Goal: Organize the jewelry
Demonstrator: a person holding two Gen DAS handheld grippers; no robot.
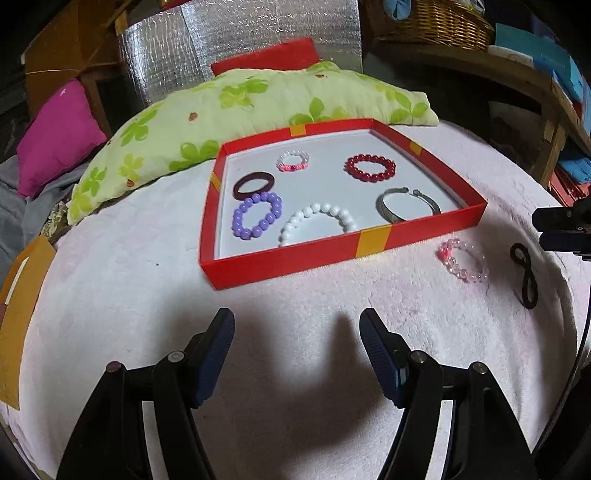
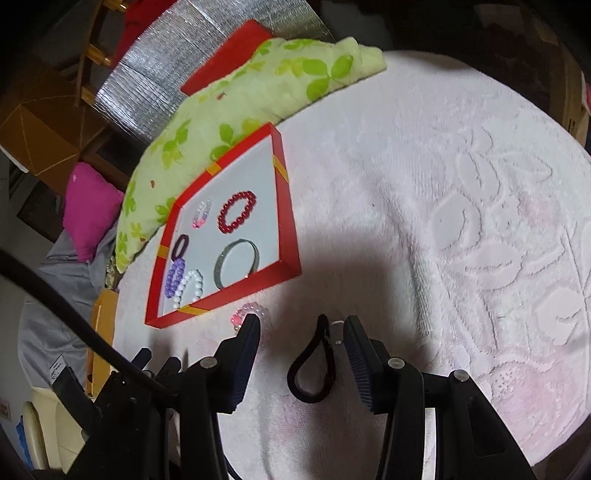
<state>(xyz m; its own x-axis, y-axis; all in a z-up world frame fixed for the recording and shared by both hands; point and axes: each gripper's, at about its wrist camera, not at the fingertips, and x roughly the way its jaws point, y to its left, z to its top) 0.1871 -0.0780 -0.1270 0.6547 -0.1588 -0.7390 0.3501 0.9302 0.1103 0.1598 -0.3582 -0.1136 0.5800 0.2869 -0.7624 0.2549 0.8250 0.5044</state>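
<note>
A red tray [image 1: 280, 258] on the pale pink blanket holds several bracelets: purple beads [image 1: 256, 218], white beads [image 1: 317, 221], red beads [image 1: 370, 168], a silver cuff [image 1: 406, 205], a dark band [image 1: 253, 184] and a small clear one [image 1: 293, 161]. Outside it lie a pink bead bracelet [image 1: 463, 260] and a black hair tie [image 1: 524, 277]. My left gripper [image 1: 297, 321] hovers open and empty before the tray. My right gripper [image 2: 301, 325] is open, with the hair tie [image 2: 314, 365] lying loose between its fingers. Its left finger half hides the pink bracelet [image 2: 251, 308].
A green floral pillow [image 1: 258, 107] lies behind the tray [image 2: 284, 229], with a magenta cushion [image 1: 59, 136] at far left. Cardboard [image 1: 22, 306] sits at the blanket's left edge. A wicker basket [image 1: 436, 22] and wooden shelf stand at back right. The right gripper [image 1: 539, 229] shows at the right edge.
</note>
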